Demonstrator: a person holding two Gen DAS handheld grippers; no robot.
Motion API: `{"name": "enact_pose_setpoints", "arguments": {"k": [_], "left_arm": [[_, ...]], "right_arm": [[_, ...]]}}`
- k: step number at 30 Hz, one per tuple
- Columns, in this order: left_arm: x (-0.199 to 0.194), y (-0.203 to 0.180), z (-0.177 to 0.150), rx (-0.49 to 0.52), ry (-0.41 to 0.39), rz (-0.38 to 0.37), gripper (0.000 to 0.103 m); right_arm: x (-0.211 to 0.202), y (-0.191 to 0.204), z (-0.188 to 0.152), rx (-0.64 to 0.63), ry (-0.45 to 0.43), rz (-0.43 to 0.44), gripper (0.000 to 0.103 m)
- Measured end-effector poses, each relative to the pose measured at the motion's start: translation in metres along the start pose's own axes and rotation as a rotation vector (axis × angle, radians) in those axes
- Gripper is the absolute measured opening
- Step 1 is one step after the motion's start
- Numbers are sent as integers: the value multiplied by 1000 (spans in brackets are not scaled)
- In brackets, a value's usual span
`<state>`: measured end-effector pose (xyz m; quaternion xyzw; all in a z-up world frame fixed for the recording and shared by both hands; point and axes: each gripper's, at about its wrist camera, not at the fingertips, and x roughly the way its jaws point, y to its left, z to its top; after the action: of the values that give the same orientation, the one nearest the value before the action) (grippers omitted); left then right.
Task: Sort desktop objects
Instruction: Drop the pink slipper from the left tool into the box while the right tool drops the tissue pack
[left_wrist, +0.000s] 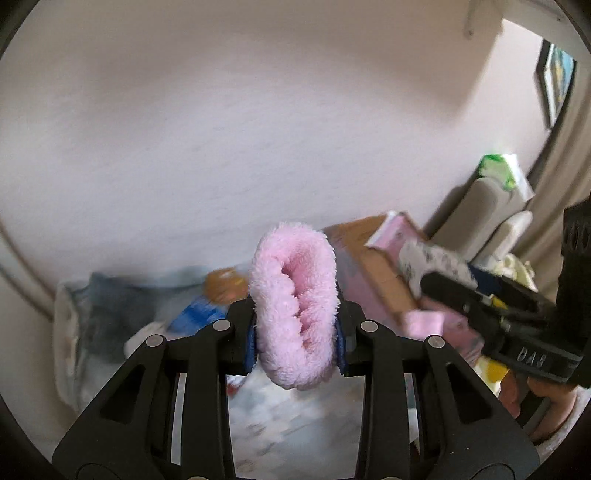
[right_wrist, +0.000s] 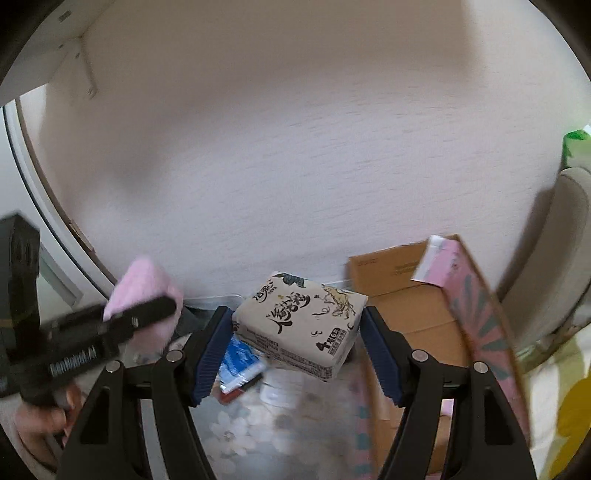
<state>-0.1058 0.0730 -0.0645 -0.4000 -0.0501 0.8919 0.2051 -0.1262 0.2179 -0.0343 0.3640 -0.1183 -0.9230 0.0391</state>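
My left gripper (left_wrist: 295, 332) is shut on a fluffy pink ring of cloth (left_wrist: 293, 310), which stands upright between the blue pads, lifted off the surface. The same pink cloth (right_wrist: 142, 291) shows at the left of the right wrist view, pinched in the left gripper (right_wrist: 147, 310). My right gripper (right_wrist: 295, 347) is shut on a beige tissue pack with black lettering (right_wrist: 301, 325), held across its width and raised above the floral cloth (right_wrist: 258, 424). From the left wrist view the right gripper (left_wrist: 436, 269) and the tissue pack (left_wrist: 428, 258) appear at the right, blurred.
An open cardboard box (right_wrist: 413, 317) with a pink patterned lining (right_wrist: 476, 317) stands right of the tissue pack. A blue-and-white packet (right_wrist: 240, 362) lies below it. A plastic bag with dark contents (left_wrist: 99, 317) sits at the left. A white wall fills the background. A hand (left_wrist: 546, 402) holds the right gripper.
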Motion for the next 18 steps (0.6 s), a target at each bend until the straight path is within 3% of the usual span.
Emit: {"name": "enact_pose_setpoints", "arguments": {"k": [9, 18], "left_arm": [[54, -73, 35, 77, 73, -121, 28], [131, -143, 30, 162, 237, -198, 28]], "right_arm": [[-14, -59, -9, -34, 95, -84, 66], [1, -100, -44, -80, 237, -115, 66]]}}
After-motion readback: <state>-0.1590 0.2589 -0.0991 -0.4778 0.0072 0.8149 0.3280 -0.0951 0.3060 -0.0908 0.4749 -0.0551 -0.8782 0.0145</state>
